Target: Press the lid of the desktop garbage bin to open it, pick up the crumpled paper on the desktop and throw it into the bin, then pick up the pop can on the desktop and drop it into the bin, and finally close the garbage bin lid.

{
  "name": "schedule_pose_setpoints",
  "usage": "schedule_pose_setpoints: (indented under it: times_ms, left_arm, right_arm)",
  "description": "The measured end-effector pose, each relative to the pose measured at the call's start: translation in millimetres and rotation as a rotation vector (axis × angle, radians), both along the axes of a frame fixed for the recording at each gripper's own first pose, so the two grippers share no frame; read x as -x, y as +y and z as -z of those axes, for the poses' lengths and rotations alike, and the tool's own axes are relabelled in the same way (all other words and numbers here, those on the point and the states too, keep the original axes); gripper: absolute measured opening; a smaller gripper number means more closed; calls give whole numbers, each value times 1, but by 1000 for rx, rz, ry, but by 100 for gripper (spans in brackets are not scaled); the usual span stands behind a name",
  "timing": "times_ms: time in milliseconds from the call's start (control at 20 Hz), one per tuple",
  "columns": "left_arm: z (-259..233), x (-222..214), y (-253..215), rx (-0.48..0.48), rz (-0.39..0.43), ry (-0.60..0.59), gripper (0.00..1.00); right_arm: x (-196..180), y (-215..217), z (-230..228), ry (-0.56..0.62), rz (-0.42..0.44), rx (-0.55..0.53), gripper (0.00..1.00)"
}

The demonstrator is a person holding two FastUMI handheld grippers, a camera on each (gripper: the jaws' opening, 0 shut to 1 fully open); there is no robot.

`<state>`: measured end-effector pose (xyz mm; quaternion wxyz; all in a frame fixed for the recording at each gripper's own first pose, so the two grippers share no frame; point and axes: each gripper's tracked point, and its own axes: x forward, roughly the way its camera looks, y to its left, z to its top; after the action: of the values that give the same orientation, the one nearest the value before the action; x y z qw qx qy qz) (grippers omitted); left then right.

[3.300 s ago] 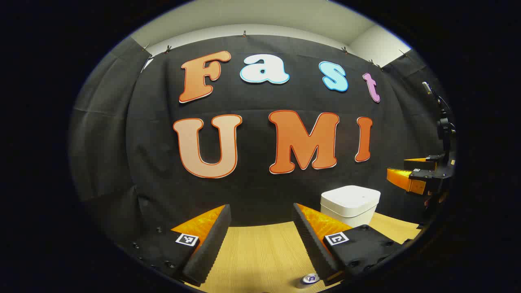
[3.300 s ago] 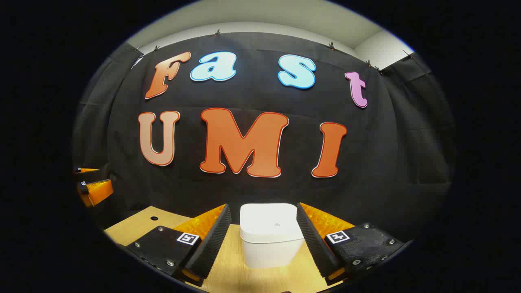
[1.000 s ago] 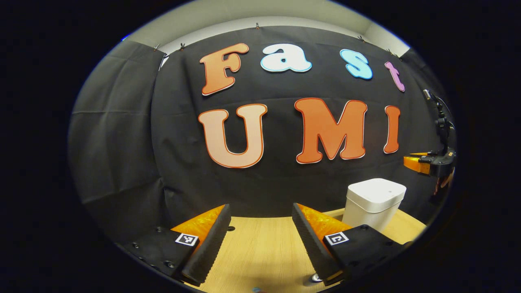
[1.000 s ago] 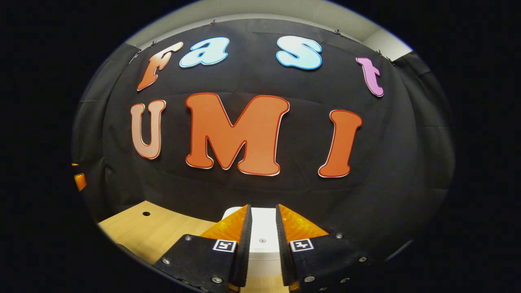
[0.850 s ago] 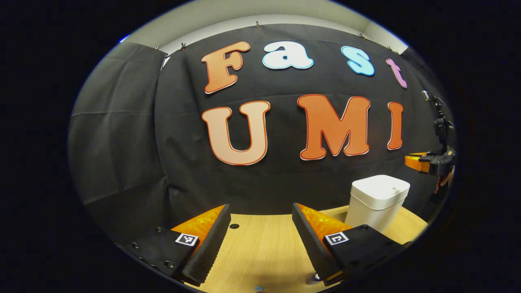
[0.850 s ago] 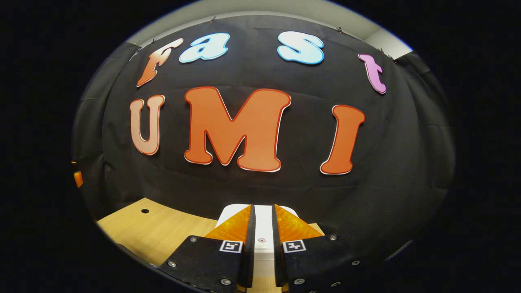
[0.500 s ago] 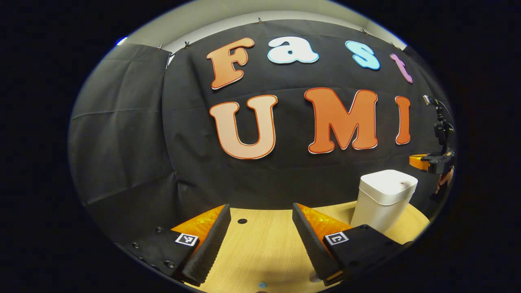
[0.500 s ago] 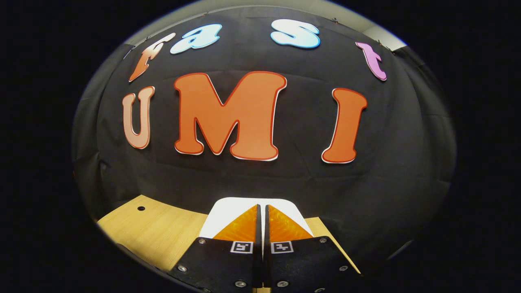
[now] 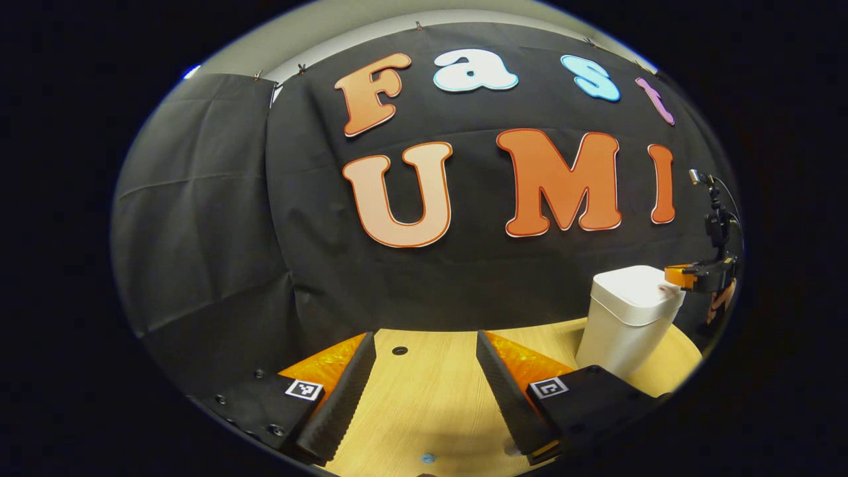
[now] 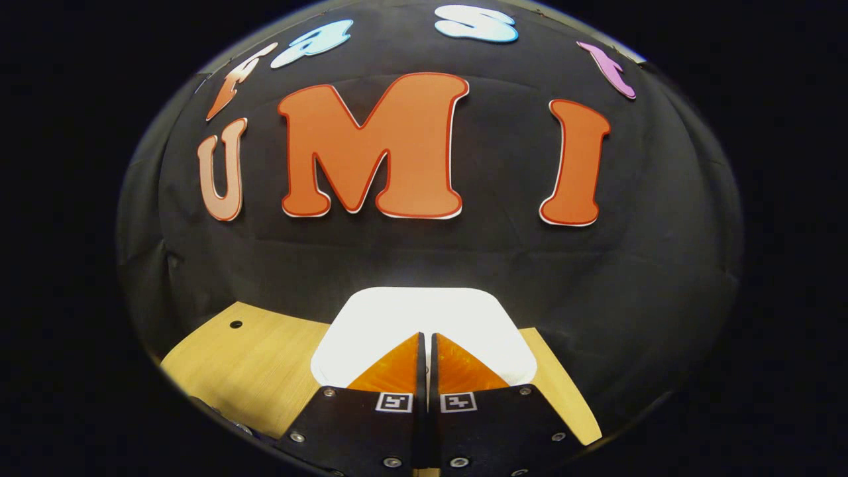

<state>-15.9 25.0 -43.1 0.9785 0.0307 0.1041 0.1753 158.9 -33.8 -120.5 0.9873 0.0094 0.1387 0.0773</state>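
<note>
Here the right claw (image 10: 426, 339) has its two fingers pressed together with nothing between them, tips low over the white plastic lid (image 10: 424, 318) of the small white desktop garbage bin (image 9: 629, 318). The right gripper view looks almost straight down on that lid, a rounded white square spreading to both sides of the closed fingers; whether the tips actually touch it cannot be told from here. The left gripper view gives the side aspect: the bin stands upright near the far right of the pale wooden worktop (image 9: 430, 397), its lid flat and closed, and the right claw's tip comes in from the right at lid height, at or just on the lid's right edge.

The left claw (image 9: 424, 344) is released, fingers wide apart with bare worktop between them, well apart from the bin. A small round hole (image 9: 399, 350) in the worktop sits just beyond its fingers. In the right gripper view another such hole (image 10: 235, 324) lies left of the bin.
</note>
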Motion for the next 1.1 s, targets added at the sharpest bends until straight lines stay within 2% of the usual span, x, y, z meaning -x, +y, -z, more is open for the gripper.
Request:
schedule_pose_setpoints:
  times_ms: [550,600,650,900,1100]
  left_arm:
    - [-3,6,-15,-4,1,-1,98]
    - [-5,9,-16,-7,-3,-6,100]
    - [-7,12,-15,-11,-8,-9,98]
    - [-2,26,-15,-10,-25,-13,99]
    - [6,19,-14,5,10,-14,99]
  right_arm:
    - [4,6,15,39,-21,-9,1]
    - [4,6,13,33,-27,6,1]
    - [3,5,9,20,-32,11,1]
    - [8,-1,0,15,-40,-11,1]
    - [20,-9,-30,-61,-20,10,1]
